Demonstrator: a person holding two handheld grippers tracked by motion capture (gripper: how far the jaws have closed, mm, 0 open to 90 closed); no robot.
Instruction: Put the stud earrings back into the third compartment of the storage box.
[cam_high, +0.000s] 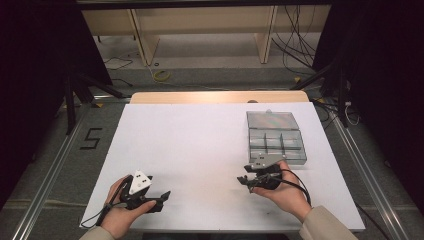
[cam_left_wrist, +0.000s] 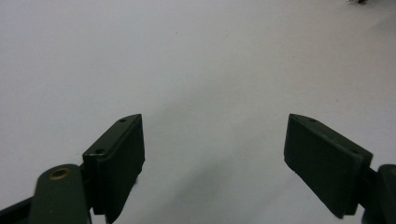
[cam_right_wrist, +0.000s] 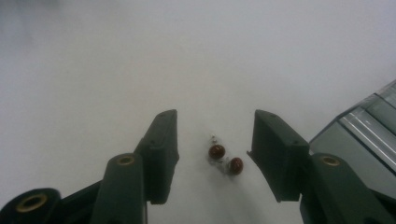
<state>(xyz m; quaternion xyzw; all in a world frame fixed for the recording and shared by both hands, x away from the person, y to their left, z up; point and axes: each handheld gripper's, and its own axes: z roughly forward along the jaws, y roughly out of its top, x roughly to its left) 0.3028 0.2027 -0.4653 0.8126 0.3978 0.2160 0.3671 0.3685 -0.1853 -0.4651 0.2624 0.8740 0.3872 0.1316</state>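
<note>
Two small red beads (cam_right_wrist: 226, 158) lie on the white bench (cam_high: 200, 145). They lie just beside each other, with tiny silver bits on them. They are near the box (cam_high: 276, 137), close to its near left corner.

The box is clear plastic with little rooms inside. Its lid is open and lies flat behind it. The box sits on the right part of the bench. In the right gripper view, one corner of the box (cam_right_wrist: 359, 135) shows at the right edge.

The right hand-held gripper (cam_high: 248, 180) is just in front of the box, close to its near edge. A hand (cam_high: 285, 192) holds it. Its jaws stand partly apart, one on each side of the beads (cam_right_wrist: 226, 158). The pads do not touch the beads. Nothing is held.

The left hand-held gripper (cam_high: 162, 199) is far to the left of the box, near the front edge of the bench. A hand (cam_high: 120, 212) holds it too. It has a grey three-cornered plate on top. In the left gripper view its jaws stand wide apart (cam_left_wrist: 212, 158). There is just bare white bench between them.
</note>
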